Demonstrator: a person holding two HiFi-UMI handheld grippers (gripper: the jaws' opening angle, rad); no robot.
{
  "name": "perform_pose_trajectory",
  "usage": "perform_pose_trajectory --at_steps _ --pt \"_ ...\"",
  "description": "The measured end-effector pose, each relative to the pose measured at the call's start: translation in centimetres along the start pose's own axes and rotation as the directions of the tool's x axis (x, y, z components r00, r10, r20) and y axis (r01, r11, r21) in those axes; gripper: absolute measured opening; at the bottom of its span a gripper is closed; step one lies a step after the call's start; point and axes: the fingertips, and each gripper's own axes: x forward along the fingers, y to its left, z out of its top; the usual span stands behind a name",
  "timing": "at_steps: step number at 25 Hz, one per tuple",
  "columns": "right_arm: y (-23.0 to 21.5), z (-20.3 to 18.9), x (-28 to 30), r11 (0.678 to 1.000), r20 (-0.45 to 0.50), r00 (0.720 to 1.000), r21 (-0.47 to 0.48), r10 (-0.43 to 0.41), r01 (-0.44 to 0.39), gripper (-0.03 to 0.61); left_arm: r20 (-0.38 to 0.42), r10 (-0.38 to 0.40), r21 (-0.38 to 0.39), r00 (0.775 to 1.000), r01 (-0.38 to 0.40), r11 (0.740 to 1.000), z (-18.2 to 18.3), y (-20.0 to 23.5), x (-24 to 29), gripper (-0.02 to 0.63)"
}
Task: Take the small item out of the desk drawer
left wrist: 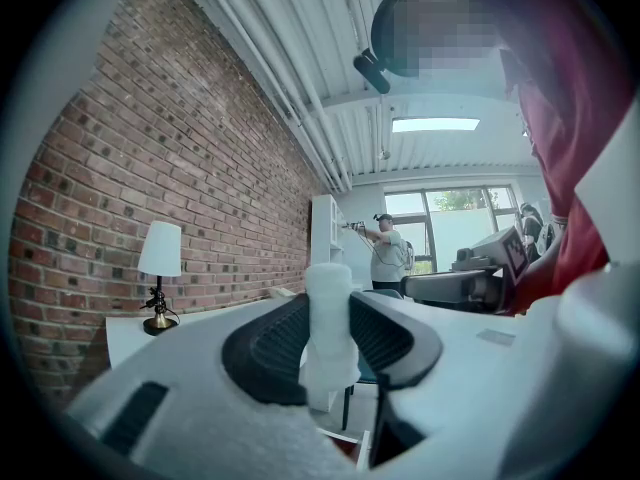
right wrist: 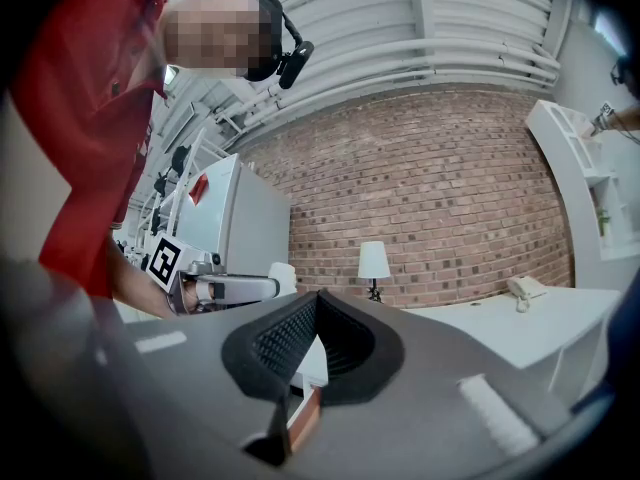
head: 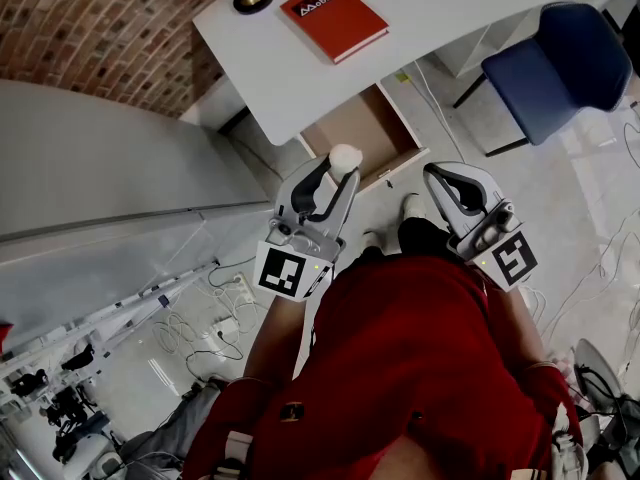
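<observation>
While the person in the red top point(head: 420, 368) stands facing the white desk point(head: 440, 8), the left gripper point(head: 335, 174) has its two dark ribbed jaws set fairly wide and pressed against either side of a small white cylindrical foam-like item point(head: 345, 156), which stands upright between them with its rounded top poking above the jaw tips. Seen from the head view, this item is out of the open brown-lined desk drawer point(head: 352, 126) and held up over the drawer's front edge, near the person's body. The right gripper point(head: 440, 174), just beside the left one and level with it, has its jaws brought together at the tips with nothing between them. On the desk top lie a red hardcover book point(head: 333, 16) and, near the brick wall point(head: 90, 28), a small brass-based lamp with a white shade point(left wrist: 160, 258). A blue padded chair point(head: 560, 58) stands to the right of the desk.
</observation>
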Motion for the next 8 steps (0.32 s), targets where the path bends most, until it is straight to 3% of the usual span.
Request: perform_pose_trajectory --at_steps 8 --pt "-0.25 -0.11 -0.41 1.000 -0.001 1.000 0.000 -0.008 0.008 0.012 0.017 0.006 -0.007 1.000 -0.006 1.000 0.06 -0.08 0.09 0.133"
